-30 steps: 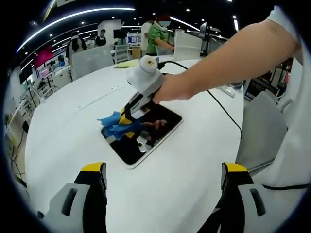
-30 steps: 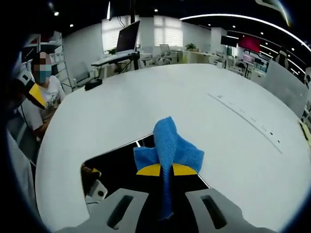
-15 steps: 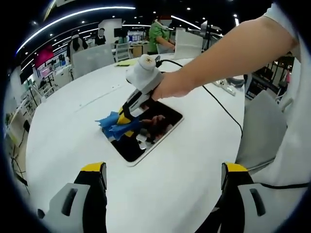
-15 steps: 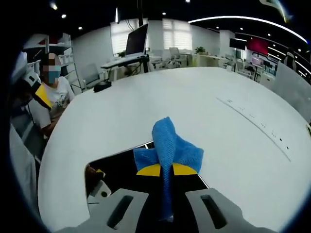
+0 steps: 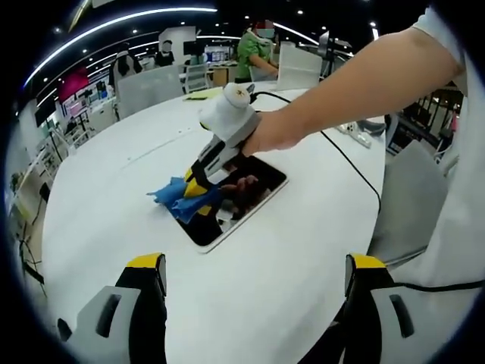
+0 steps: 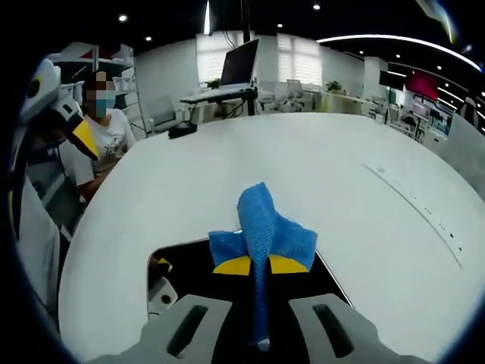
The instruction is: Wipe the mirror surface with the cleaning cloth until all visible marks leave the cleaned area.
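Right gripper: fingers clamped on blue microfibre cleaning cloth, at dark rectangular mirror's edge; advise flat, overlapping strokes. Left gripper: fingers wide apart, empty.

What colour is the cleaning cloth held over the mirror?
Blue. The cloth shows best in the right gripper view, pinched in the right gripper.

One mirror lies on one round white bench. One blue cleaning cloth rests at the mirror's 9 o'clock edge. There are two hand-held grippers: the right hand-held gripper, with the cloth pinched between its jaws, and the left hand-held gripper, jaws spread apart. One black cable crosses the bench toward 3 o'clock.
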A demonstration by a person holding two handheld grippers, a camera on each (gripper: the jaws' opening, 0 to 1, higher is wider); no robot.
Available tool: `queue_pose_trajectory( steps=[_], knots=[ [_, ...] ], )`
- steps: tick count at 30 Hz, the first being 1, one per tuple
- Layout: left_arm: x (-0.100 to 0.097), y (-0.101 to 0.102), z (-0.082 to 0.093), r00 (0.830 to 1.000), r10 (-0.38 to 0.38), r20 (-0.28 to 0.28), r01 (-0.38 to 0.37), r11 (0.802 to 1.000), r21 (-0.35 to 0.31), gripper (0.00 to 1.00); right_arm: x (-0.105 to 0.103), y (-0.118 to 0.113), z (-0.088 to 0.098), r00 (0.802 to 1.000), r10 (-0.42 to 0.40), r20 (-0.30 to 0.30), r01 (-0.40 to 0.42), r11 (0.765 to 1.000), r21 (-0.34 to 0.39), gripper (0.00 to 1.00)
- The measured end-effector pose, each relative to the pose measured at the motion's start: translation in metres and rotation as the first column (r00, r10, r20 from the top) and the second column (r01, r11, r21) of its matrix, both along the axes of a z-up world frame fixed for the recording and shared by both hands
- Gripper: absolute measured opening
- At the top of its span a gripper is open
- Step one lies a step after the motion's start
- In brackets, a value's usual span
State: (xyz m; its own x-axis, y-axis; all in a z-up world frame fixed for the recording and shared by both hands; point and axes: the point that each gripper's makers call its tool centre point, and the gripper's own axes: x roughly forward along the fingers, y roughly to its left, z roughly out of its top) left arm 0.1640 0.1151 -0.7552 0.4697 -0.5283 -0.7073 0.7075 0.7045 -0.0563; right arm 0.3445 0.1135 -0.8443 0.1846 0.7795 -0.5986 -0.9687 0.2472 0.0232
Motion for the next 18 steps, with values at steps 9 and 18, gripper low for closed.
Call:
queue_pose_trajectory(
  steps=[9, 18],
  knots=[
    [-0.012, -0.002, 0.004, 1.0, 0.024, -0.007, -0.024, 1.0, -0.01, 0.99, -0.02, 0.004, 0.0, 0.999, 0.041, -0.006, -0.041, 0.999, 0.002, 0.01],
    [-0.022, -0.003, 0.007, 1.0, 0.02, -0.013, -0.02, 1.0, -0.019, 0.99, -0.04, 0.006, 0.0, 0.998, 0.053, 0.024, -0.053, 0.999, -0.005, 0.01]
  ],
)
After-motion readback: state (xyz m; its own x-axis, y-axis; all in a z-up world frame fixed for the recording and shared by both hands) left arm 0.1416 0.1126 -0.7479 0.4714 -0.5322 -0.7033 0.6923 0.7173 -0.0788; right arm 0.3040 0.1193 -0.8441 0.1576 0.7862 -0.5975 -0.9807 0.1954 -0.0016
